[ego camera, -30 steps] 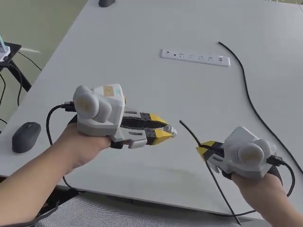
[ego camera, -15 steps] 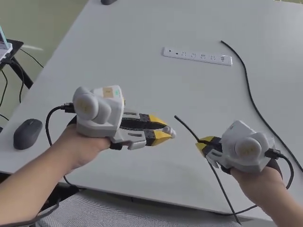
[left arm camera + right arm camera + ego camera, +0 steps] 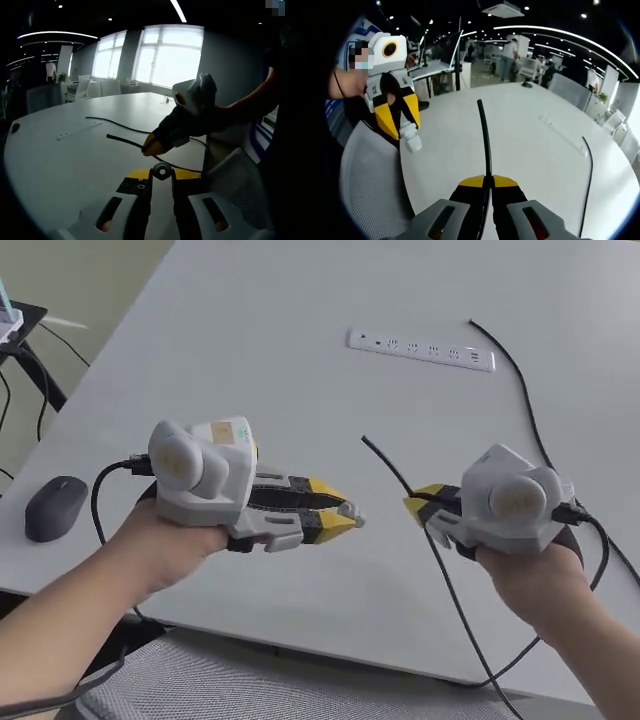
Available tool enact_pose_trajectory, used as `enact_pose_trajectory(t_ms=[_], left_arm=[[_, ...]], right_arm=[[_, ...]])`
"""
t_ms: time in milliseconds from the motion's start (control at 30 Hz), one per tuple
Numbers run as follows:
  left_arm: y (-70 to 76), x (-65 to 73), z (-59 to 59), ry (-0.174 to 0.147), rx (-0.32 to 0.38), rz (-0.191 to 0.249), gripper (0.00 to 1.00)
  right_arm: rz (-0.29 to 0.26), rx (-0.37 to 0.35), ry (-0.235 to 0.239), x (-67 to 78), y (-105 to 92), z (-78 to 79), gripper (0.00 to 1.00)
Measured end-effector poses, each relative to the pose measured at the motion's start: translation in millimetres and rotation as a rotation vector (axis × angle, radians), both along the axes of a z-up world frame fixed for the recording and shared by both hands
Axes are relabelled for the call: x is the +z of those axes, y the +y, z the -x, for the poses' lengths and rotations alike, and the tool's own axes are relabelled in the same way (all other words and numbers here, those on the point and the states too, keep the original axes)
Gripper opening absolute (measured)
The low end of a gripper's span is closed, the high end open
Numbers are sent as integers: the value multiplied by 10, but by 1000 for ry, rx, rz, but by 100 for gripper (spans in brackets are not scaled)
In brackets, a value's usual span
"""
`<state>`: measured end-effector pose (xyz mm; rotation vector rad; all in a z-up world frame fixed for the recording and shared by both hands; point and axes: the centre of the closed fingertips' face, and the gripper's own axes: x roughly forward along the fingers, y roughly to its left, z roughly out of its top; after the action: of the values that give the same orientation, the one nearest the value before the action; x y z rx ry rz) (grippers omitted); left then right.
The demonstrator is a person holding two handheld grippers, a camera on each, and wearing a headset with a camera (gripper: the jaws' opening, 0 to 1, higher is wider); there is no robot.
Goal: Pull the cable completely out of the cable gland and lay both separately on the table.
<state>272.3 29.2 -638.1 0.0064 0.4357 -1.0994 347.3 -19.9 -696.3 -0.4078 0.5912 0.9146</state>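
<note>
Clerk: Item one, cable gland [image 3: 411, 141]: clamped in left gripper [image 3: 338, 517] jaws, above the table [image 3: 300, 390]. Item two, cable [image 3: 385, 462]: pinched by right gripper [image 3: 420, 504], free of gland.
Checker: Advised: each gripper lowers fully, well apart, before opening.

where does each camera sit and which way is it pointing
Head view: on the headset, looking down at the white table; left hand, right hand, left gripper shut on the small white plastic cable gland, right gripper on the thin black cable.
Left gripper view: on the left gripper, along its own jaws toward the right gripper.
Right gripper view: on the right gripper, along its jaws toward the left gripper.
Shared: each other's gripper, the cable.
</note>
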Motion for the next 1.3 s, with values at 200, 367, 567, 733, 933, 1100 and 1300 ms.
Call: enact_pose_trajectory(t_ms=[200,367,567,733,933,1100,1300], left_arm=[[128,-66,-15,10,12,20,15],[277,-165,-31,21,27,26,15],[473,-362,-50,49,50,33,15],[616,-489,-81,75,72,48,15],[800,-608,-133,89,88,49,15],[938,-742,-165,106,99,44,15],[1036,-947,-181,132,104,28,15]], right_arm=[[31,26,-15,23,197,-92,0],[78,64,-34,-16,380,-171,0],[118,109,-47,-130,671,-288,0],[151,171,-63,-205,983,-360,0],[177,233,-70,-281,1327,-379,0],[211,275,-58,-445,1531,-373,0],[229,303,-17,-695,1664,-307,0]])
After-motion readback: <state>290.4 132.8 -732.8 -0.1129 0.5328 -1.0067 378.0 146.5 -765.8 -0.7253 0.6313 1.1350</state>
